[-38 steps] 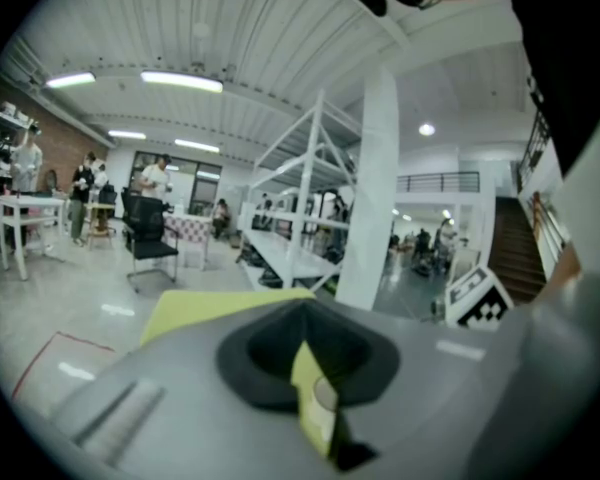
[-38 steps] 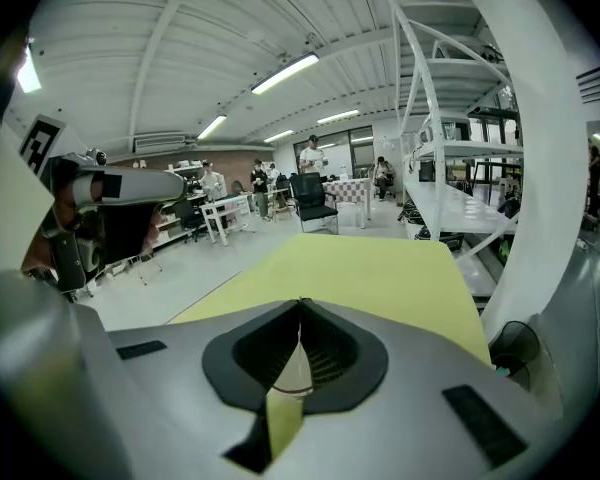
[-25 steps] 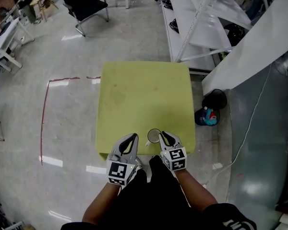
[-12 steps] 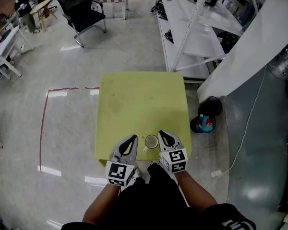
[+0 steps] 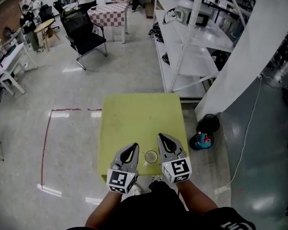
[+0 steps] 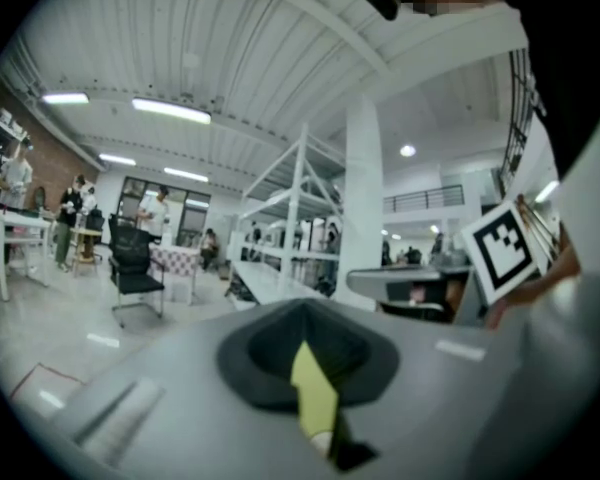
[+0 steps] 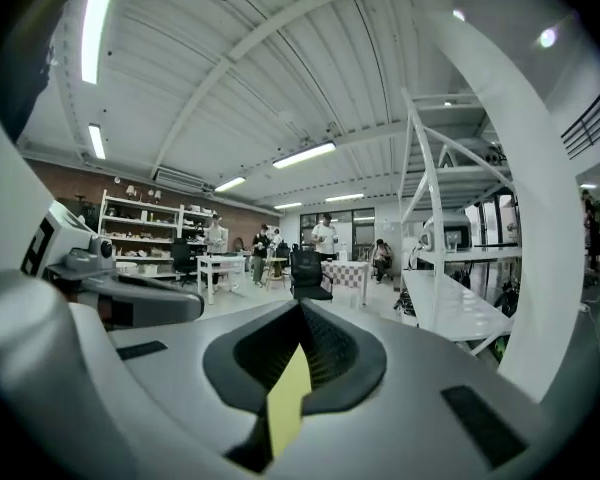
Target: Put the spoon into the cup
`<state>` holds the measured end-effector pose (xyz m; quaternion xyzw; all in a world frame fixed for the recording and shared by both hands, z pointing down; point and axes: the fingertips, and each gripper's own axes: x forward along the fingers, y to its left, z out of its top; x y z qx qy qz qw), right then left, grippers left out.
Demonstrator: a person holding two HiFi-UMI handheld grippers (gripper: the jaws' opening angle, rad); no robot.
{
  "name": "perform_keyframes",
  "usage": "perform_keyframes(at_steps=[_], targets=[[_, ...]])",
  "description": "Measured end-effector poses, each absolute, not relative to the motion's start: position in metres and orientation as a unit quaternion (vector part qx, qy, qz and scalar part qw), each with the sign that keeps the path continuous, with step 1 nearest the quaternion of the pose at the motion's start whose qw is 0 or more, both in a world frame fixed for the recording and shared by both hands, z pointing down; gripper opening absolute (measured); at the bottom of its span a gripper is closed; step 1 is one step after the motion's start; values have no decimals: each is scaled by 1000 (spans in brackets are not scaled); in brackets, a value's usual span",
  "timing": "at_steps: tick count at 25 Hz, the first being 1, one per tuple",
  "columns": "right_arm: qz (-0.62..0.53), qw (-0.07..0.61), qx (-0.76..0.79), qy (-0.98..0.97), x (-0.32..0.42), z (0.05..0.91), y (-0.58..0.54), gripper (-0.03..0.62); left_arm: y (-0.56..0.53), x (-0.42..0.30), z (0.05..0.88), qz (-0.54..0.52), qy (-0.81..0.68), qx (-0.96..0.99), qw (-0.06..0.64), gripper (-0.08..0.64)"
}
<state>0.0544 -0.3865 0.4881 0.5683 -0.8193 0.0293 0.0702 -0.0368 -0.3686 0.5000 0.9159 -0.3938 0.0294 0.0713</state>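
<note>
Two grippers sit at the near edge of the yellow-green surface (image 5: 134,116), and the white cup (image 5: 151,156) stands upright between them, just beside each and, as far as I can tell, touching neither. My left gripper (image 5: 134,146) has its fingers (image 6: 245,358) closed tip to tip, with only a thin sliver of the yellow surface showing through the gap behind the tips and nothing held. My right gripper (image 5: 160,136) is the same: fingers (image 7: 335,353) pressed together at the tips, empty. Both point forward across the surface, away from me. A small pale piece (image 5: 145,162) juts from the cup's left side, too small to tell whether it is the spoon or a handle.
</note>
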Motion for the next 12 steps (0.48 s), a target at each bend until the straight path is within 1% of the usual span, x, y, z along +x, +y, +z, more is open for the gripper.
perform_keyframes(at_steps=[4, 12], targets=[[2, 46, 573, -818, 57, 457, -387, 6, -374, -37, 486, 25, -397, 916, 51, 6], [-22, 35, 580, -813, 52, 437, -384, 6, -378, -48, 471, 12, -395, 918, 32, 6]])
